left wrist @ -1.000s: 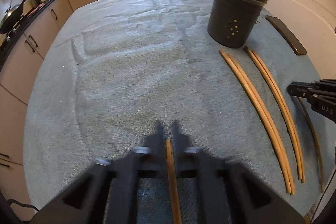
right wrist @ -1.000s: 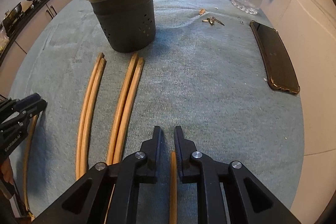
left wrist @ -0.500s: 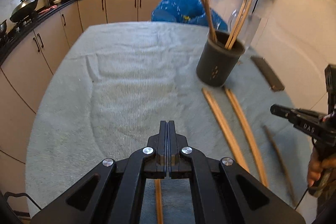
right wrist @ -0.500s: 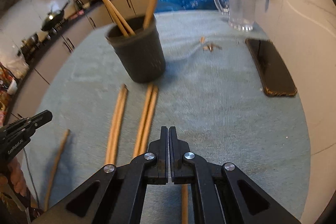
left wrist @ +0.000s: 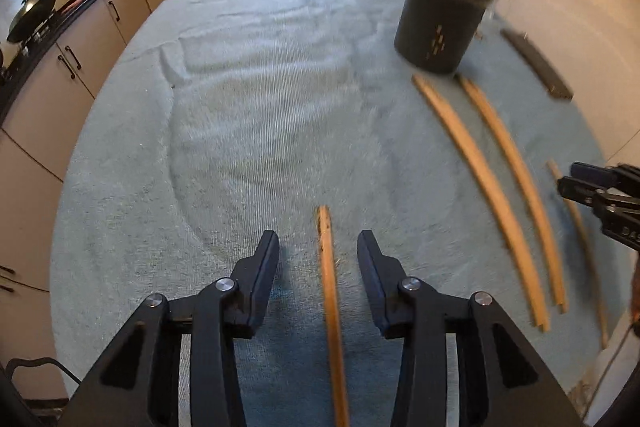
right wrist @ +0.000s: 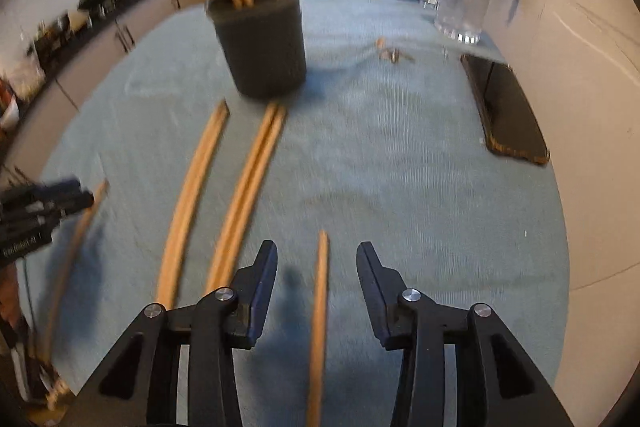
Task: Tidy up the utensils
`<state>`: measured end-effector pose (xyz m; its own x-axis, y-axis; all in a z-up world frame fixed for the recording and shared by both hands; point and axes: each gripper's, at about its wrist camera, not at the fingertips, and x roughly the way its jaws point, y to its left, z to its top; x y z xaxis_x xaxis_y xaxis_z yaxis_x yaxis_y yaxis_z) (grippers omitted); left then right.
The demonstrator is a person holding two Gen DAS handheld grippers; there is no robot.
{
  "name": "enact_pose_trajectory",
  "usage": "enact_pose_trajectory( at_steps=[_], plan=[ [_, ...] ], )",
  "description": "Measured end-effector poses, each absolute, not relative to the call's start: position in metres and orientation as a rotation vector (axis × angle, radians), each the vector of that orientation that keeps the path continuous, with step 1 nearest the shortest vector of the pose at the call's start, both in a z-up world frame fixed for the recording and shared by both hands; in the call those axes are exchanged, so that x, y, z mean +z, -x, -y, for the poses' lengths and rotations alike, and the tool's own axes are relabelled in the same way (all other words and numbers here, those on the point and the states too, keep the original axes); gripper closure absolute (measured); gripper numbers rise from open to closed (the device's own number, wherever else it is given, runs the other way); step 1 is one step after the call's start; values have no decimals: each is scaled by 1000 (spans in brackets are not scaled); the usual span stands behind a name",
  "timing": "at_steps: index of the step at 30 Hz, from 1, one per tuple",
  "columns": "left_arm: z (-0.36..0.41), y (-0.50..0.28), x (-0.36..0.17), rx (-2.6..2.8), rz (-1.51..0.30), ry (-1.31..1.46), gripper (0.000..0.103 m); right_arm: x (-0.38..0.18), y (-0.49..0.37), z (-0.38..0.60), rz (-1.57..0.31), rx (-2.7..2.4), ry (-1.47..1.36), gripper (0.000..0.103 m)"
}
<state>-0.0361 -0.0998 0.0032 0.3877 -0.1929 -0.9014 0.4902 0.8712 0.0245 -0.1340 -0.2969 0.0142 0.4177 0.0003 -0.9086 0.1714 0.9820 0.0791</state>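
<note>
Left tongs and right tongs, jaws opening, each straddle a single wooden chopstick lying on the cloth-covered counter; the pads touch neither. Two chopstick pairs lie between, pointing at the dark holder, which already contains several. Risk: thin, smooth sticks may roll or pivot if clamped off-centre, or snag on the holder's rim.
</note>
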Motion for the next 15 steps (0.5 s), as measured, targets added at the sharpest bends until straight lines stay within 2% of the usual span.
enact_pose_trajectory(
  at_steps=[2,5,8,9,10,11,15],
  plan=[
    [101,34,-3,-433,-1093,-327,63,6,134,295,-1181,-112,-151,71],
    [104,33,-4,-435,-1092,-354,63,5,134,294,-1193,-117,-130,73],
    [108,34,-4,-454,-1071,-380,64,5,128,295,-1215,-107,-144,83],
    [110,34,-5,-472,-1063,-380,70,5,126,295,-1218,-104,-147,91],
    [111,34,-4,-495,-1064,-369,85,5,123,295,-1220,-96,-155,96],
    [114,34,-5,-525,-1060,-363,94,5,120,295,-1215,-88,-167,96],
    [115,35,0,-532,-1040,-302,97,6,116,304,-1158,-73,-256,97]
  ],
)
